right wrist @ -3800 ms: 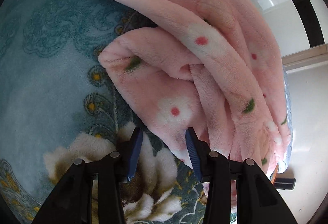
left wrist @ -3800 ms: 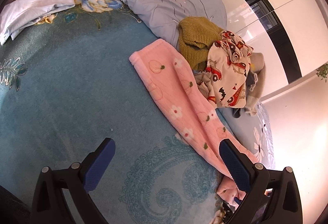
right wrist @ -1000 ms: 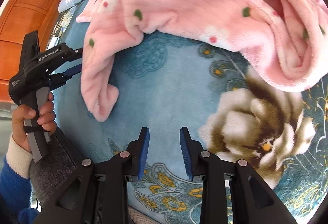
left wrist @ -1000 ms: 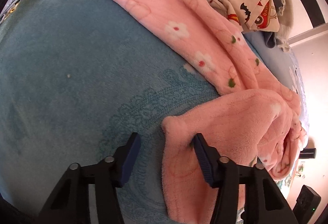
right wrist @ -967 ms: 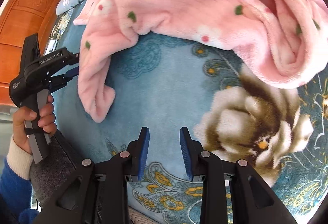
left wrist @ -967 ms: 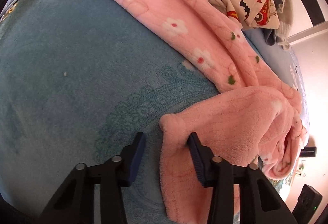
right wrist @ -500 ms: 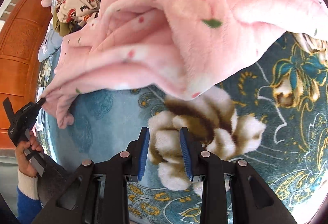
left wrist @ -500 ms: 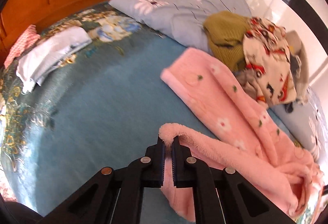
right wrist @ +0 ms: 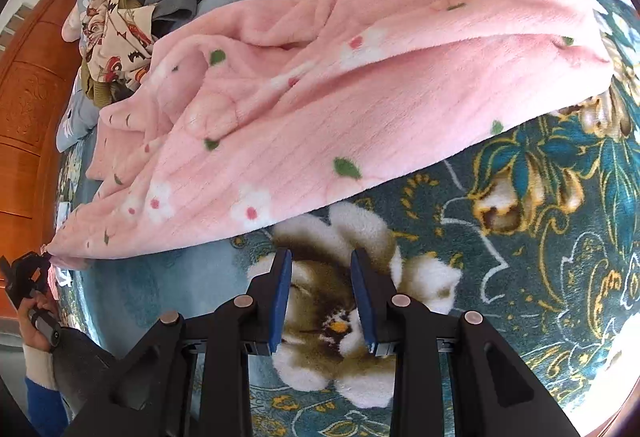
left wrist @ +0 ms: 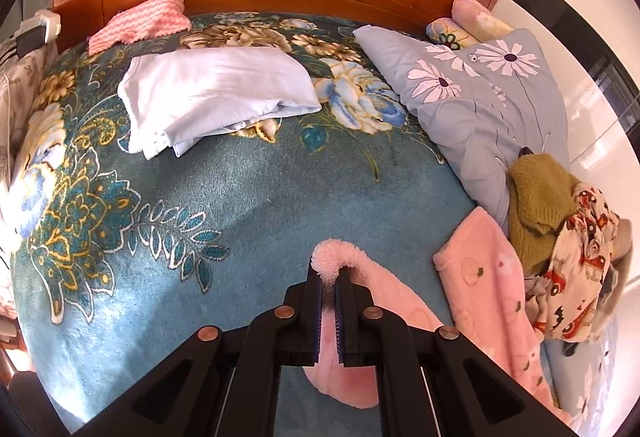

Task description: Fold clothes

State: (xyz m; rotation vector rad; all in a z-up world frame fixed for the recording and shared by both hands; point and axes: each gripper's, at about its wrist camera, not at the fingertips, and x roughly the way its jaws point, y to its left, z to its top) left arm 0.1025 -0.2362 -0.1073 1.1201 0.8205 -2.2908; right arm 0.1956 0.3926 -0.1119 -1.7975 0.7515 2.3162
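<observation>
Left hand-held gripper (left wrist: 328,279) pinches one pink garment (left wrist: 492,301); right hand-held gripper (right wrist: 322,269) half-open, empty.

Bright daylight from two o'clock; blown-out glare there, soft shadows, sharp focus, heavy fisheye bending, black corners.

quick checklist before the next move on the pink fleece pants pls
1. Left tongs clamped on the cuff of the pink fleece pants: ok.
2. Right tongs gripping the pants: not ok, open over the bedspread, nothing between them.
3. Pants lying flat: not ok, creased and bunched in the middle.
4. Bare bedspread ahead for folding: ok.
5. Pants free of the clothes pile: cannot tell.
</observation>
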